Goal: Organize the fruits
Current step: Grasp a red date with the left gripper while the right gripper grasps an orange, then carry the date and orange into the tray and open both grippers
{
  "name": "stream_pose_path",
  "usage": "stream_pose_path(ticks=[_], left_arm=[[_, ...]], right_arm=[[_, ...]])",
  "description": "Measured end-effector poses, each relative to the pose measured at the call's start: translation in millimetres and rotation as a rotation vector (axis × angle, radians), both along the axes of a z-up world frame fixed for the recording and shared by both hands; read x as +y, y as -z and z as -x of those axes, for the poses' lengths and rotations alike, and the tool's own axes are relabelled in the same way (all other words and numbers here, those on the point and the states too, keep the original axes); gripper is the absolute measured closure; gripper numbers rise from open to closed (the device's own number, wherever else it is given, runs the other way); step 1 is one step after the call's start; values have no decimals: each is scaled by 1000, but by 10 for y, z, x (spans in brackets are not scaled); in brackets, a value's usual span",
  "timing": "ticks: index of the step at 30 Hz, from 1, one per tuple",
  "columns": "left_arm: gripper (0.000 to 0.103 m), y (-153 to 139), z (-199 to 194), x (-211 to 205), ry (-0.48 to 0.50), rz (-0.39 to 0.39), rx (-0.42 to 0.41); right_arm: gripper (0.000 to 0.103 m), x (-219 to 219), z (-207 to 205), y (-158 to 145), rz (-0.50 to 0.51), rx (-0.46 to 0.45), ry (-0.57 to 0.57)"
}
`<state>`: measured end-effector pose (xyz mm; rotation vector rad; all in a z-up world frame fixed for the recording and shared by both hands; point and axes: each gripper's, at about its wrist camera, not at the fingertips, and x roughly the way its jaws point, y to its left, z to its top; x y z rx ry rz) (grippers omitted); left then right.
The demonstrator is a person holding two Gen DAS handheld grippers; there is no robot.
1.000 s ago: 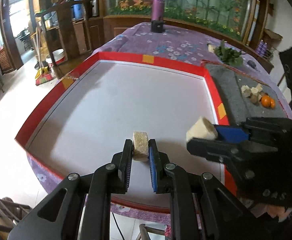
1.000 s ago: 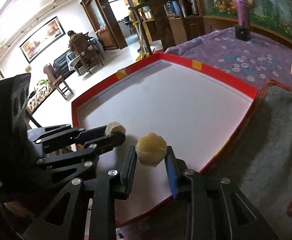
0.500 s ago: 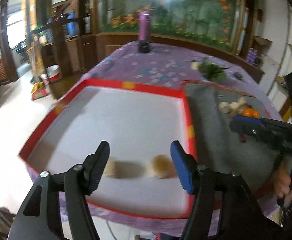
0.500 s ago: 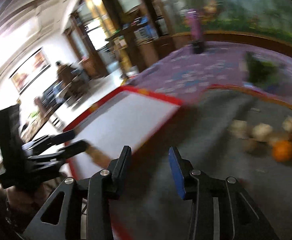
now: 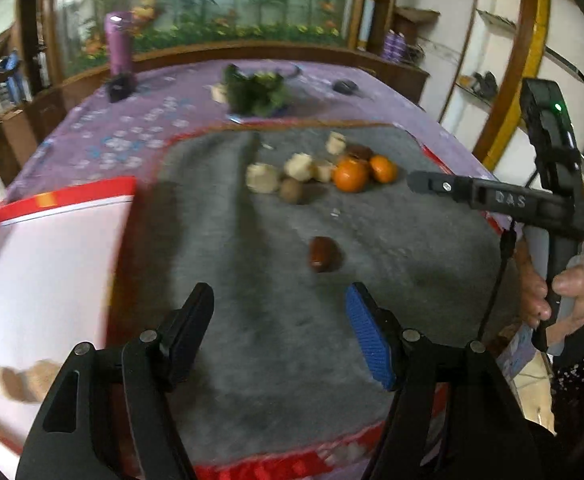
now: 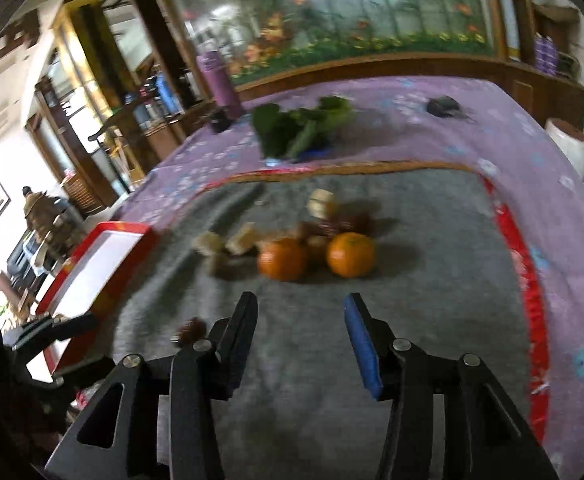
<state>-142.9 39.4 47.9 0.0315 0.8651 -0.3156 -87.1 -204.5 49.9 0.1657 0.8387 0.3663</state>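
We have both tongs over the grey mat point(image 5: 275, 320), and neither carries anything: the left tongs point(image 5: 279, 328) stand well apart, and the right tongs point(image 6: 300, 336) are opening with only bare mat between their pads

The fruit left to sort sits in a loose heap toward the far side of the mat: two oranges point(image 6: 316, 258), side by side, with several pale peeled chunks point(image 5: 283, 170) and a few small brown fruits crowded against them. One lone brown fruit point(image 5: 323, 254) lies apart, just ahead of the left tongs. On the white tray point(image 5: 51, 264) with the red rim, at the left, a couple of pale pieces point(image 5: 27, 376) already rest near the front corner

We judge the oranges firm, round and likely to roll, so we would take one across its middle, pads on opposite sides. The pale chunks look light and soft enough to bruise or crumble, so a gentle squeeze on two flat faces suits them. The lone brown fruit seems small and smooth, so it may slip; we would close across its short width
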Motion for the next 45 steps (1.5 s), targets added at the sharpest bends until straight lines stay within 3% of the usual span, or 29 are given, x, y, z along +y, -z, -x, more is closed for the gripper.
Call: stream_pose_path(ticks=[11,14,16,19,21,24,26,29,36,41,45], left_arm=[[36,163,-284,-370,96,-34,50],[45,189,-353,-382,106,-22,60],[46,211,-394,-392,106,-30,64],[62,276,-442,-414,120,-35,85],[65,305,-454,-432,125,-39,82],[75,306,-462,-478,138,-52,69],[82,304,-466,-505,144,-51,67],[88,308,-452,-534,137,-71,55],[88,275,-389,-463,93,-46,47],[88,115,-255,-300,23,-70,-28],[88,-38,-166,-106,-56,-97,-96]], right_arm=[[55,-119,-335,164,29,58,27],[55,-61,-462,210,61,70,31],[55,-38,-537,244,64,85,29],[55,-5,-620,304,74,90,36],[55,15,-626,322,83,68,39],[60,13,-616,334,87,47,40],[68,-11,-607,337,73,43,43],[68,-50,-606,333,54,44,48],[68,-62,-506,263,4,20,31],[68,51,-333,161,-83,-5,-32],[68,328,-261,93,-93,-8,-93]])
